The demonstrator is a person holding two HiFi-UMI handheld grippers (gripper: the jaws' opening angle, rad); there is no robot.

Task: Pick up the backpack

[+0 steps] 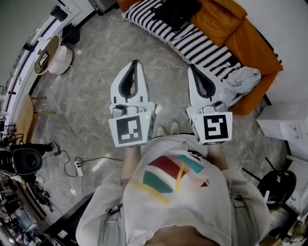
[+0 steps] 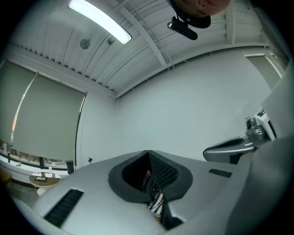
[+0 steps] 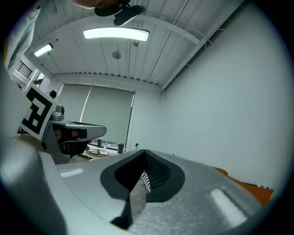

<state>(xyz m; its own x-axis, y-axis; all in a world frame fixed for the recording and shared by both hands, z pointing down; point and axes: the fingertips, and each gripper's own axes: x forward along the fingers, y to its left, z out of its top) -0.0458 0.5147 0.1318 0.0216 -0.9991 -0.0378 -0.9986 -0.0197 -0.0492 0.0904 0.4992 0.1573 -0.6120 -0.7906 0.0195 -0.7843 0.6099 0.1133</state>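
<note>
Two grippers at mid-frame, the left gripper and the right gripper, sit side by side over the floor, both clenched on nothing. One black backpack lies well beyond their tips at the top edge, on a striped blanket over the orange sofa.

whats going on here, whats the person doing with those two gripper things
A person holds a gripper in each hand, both level and pointed towards an orange sofa. The left gripper and the right gripper are both shut and hold nothing. A black thing, probably the backpack, lies on a striped blanket on the sofa, ahead of both grippers and untouched. The pick-up has not yet begun.
</note>
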